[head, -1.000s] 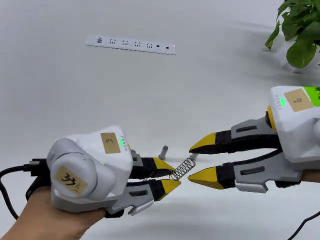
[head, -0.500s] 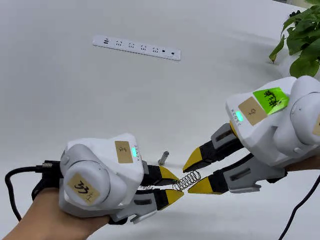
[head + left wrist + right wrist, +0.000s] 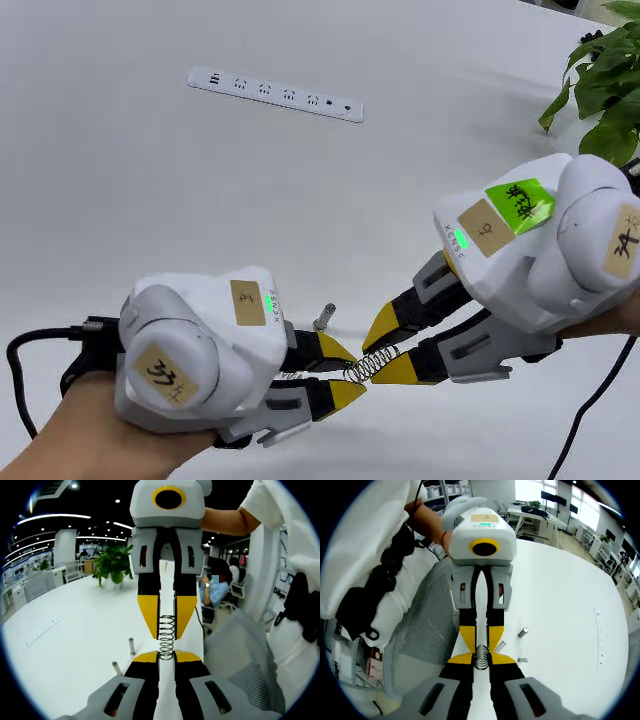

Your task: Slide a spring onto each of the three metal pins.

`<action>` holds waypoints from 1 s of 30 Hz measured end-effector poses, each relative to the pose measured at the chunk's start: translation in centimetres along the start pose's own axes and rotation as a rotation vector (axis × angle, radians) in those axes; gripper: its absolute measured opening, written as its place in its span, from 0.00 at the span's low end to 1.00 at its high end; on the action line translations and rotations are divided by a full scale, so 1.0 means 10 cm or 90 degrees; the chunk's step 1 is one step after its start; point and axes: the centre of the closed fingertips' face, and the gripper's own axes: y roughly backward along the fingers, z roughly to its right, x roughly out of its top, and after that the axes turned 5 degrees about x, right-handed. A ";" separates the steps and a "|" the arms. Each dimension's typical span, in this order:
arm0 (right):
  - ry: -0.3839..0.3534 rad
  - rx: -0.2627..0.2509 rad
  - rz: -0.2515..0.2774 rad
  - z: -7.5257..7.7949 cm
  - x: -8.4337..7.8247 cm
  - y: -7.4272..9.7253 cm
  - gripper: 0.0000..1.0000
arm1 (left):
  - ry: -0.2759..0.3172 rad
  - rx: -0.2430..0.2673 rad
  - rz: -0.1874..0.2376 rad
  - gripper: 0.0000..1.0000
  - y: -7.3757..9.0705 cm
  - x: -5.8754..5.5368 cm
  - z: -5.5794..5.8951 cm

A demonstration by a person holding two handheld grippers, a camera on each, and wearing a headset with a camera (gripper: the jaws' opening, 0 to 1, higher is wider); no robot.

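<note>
Head view: the left gripper [image 3: 342,370], held in a hand [image 3: 70,440] at the near left, and the right gripper [image 3: 383,350], coming in from the right, met tip to tip above the white table [image 3: 150,220]. A spring [image 3: 366,363] bridged the two sets of yellow-tipped jaws and was held clear of the table. The left jaws were clamped on its left end, with only a narrow gap between them. The right jaws were closed on its right end. Whether anything ran inside the coil could not be told. A metal pin [image 3: 322,318] stood upright on the table just beyond the left jaws. A white power strip [image 3: 275,93] lay well apart on the far side. The leaves of a potted plant [image 3: 600,80] showed at the far right. A black cable [image 3: 25,350] left the rear of the left gripper.

Left gripper view: the spring ran straight from that gripper's own jaws to the right gripper's jaws opposite, each pair pressing on one end. A first pin [image 3: 131,645] and a second pin [image 3: 116,668] stood on the table beside the jaws, apart from each other.

Right gripper view: the spring appeared end-on between that gripper's own jaw tips. A loose spring [image 3: 499,645] lay on the table just beside the meeting jaws, near two pins.
</note>
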 end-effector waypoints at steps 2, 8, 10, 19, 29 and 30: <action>-0.001 -0.001 0.001 0.00 0.00 0.00 0.12 | 0.001 0.000 0.001 0.10 0.00 0.00 0.00; -0.005 -0.005 0.003 0.01 0.00 0.01 0.12 | 0.000 0.002 0.005 0.10 -0.01 0.01 0.00; -0.007 -0.005 0.004 0.01 0.01 0.01 0.12 | 0.002 0.002 0.007 0.10 0.00 0.01 0.00; -0.013 -0.012 0.009 0.02 0.03 0.00 0.12 | 0.007 0.004 0.015 0.10 0.02 0.01 -0.01; -0.016 -0.016 0.011 0.01 0.05 0.01 0.12 | 0.006 0.005 0.025 0.11 0.05 0.03 -0.01; -0.017 -0.016 0.011 0.02 0.05 0.01 0.12 | 0.005 0.006 0.026 0.11 0.05 0.03 -0.01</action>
